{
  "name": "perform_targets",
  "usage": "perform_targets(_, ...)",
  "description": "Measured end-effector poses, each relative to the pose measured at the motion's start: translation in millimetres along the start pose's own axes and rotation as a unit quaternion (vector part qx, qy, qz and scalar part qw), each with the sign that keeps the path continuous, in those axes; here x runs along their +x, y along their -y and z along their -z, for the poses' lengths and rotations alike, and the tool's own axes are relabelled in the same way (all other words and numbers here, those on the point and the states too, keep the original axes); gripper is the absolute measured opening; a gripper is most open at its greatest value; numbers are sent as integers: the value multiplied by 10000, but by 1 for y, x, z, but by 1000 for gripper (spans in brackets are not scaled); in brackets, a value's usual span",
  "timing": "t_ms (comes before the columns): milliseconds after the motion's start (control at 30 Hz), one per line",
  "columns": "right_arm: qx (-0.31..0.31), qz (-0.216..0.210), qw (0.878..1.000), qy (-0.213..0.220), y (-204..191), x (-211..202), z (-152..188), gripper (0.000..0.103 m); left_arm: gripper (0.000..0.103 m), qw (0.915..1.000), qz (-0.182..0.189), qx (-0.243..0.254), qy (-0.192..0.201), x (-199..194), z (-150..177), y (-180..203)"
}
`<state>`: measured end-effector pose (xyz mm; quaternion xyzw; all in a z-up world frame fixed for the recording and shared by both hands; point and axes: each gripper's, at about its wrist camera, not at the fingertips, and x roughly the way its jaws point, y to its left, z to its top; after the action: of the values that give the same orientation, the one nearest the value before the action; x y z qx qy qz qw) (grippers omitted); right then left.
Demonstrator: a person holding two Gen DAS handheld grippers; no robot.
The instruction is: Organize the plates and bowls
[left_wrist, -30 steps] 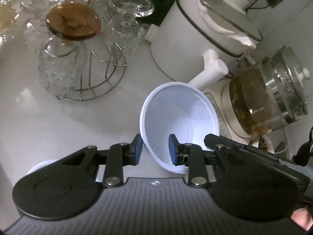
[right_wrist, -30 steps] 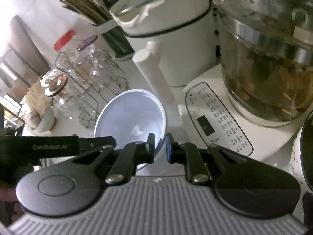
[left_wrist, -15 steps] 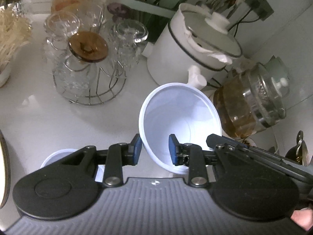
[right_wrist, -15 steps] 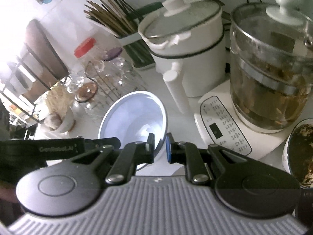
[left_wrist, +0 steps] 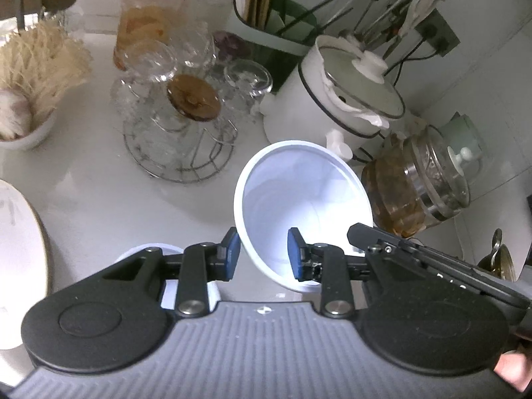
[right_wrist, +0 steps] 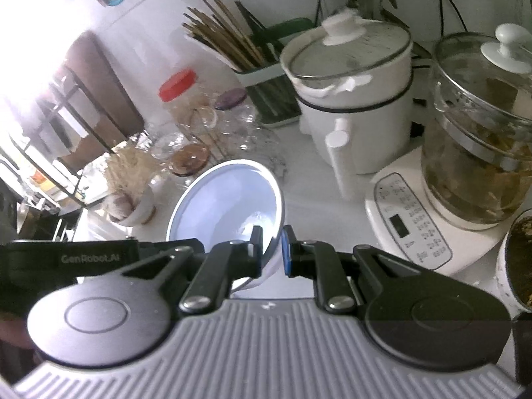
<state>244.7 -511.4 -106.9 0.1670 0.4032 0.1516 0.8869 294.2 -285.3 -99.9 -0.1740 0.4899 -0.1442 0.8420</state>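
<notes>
Left wrist view: the left gripper [left_wrist: 262,254] straddles the near rim of the white bowl [left_wrist: 309,196], one pad outside the wall and one inside. A gap shows at the outer pad, so whether it pinches is uncertain. Right wrist view: the right gripper [right_wrist: 272,249] is pressed almost together on the bowl [right_wrist: 229,199] wall at the opposite rim and carries it.

Position of the bowl: it hangs tilted between both grippers, directly ahead of the fingertips, clear of the desk [left_wrist: 99,199]. Its mouth faces up and toward the left gripper.

Governing relation: the bowl's open axis leans away from vertical, and the right gripper has the firmer hold. A second small white bowl [left_wrist: 146,252] lies below and behind the left gripper's left finger. It is a probable stacking target.

Difference from the earlier frames: the desk items, including the glass rack [left_wrist: 179,139] and the white pot [left_wrist: 345,99], now appear smaller and farther below. The bowl keeps its place between the fingers, so both grippers have risen together with it.
</notes>
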Motion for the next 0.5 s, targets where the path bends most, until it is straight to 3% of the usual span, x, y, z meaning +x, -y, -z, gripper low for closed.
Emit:
perform_targets(367, -79, -193, 9998, 51, -31, 4, 7, 14, 34, 9999, -78, 43, 119, -31, 6, -25)
perform_targets(500, -276, -51, 9996, -21, -42, 8, 16, 15, 34, 10000, -14, 6, 69, -34, 11, -37)
